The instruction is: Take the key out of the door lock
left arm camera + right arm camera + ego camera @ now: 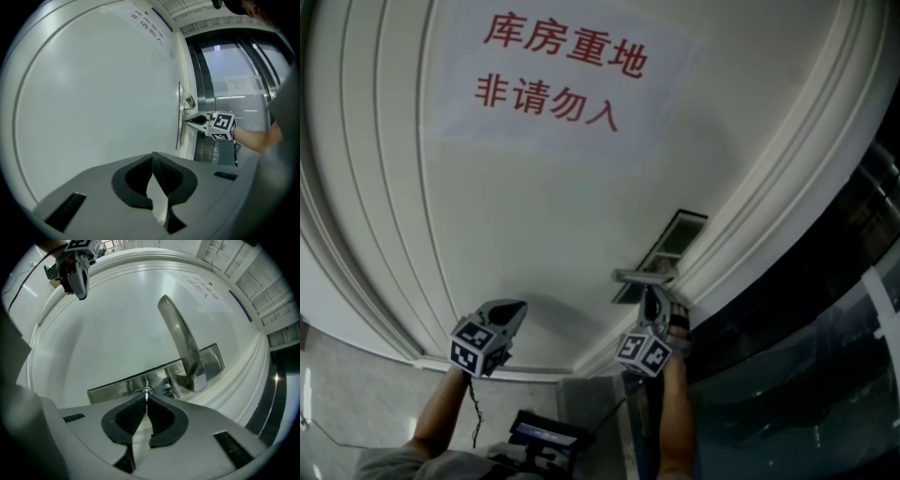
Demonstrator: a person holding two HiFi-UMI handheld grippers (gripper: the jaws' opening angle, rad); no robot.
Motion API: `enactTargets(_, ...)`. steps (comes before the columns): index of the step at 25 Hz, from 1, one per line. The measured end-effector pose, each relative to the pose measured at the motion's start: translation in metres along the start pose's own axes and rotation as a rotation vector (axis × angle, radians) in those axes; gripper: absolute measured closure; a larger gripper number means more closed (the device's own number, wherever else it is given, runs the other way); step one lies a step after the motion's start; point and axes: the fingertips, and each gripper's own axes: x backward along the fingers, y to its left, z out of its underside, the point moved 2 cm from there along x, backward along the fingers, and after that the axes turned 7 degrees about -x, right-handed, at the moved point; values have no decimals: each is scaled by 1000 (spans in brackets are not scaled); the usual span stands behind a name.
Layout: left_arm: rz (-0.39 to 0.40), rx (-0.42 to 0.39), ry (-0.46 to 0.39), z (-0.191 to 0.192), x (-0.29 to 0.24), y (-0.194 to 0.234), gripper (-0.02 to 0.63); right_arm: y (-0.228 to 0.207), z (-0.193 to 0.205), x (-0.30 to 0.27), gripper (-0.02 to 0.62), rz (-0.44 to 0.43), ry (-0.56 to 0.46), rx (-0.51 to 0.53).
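A white door (534, 206) with moulded panel edges fills the head view. A paper sign (562, 70) with red characters is stuck high on it. Dark glass panels (806, 309) are seen past the door's latch edge, and a pale tiled floor (356, 394) is seen below the door's bottom edge.

A polished metal lock plate (122, 385) is mounted near the latch edge, with a lever handle (180, 341) standing out from it.

The key (146, 391) is seated in the lock cylinder on the plate, beside the handle's base. It is seen edge-on as a thin metal sliver.

The right gripper (146, 397) is pressed up to the plate, and its pads are closed onto the key right at the tips.

The left gripper (152, 154) is held off the door panel, well apart from the lock. Its jaws are closed tip to tip with nothing between them.
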Motion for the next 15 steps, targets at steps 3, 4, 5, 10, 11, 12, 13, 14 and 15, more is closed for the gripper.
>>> enactTargets(3, 0, 1, 0, 0, 1, 0, 598, 0, 0, 0, 575, -1, 3, 38)
enactTargets(4, -1, 1, 1, 1, 1, 0, 598, 0, 0, 0, 575, -3, 3, 48)
enactTargets(5, -2, 1, 1, 1, 2, 0, 599, 0, 0, 0, 575, -4, 4, 54)
enactTargets(10, -2, 5, -2, 1, 3, 0, 598, 0, 0, 1, 577, -11, 7, 75)
enactTargets(11, -1, 6, -2, 1, 3, 0, 598, 0, 0, 1, 577, -11, 9, 85)
enactTargets(12, -1, 6, -2, 2, 3, -1, 598, 0, 1, 0, 577, -9, 11, 95)
enactTargets(13, 0, 5, -3, 2, 3, -1, 598, 1, 1, 0, 577, -8, 12, 104)
enactTargets(14, -1, 5, -3, 1, 3, 0, 599, 1, 1, 0, 577, -7, 13, 112)
enactTargets(15, -2, 5, -3, 2, 4, 0, 598, 1, 1, 1, 577, -6, 14, 122)
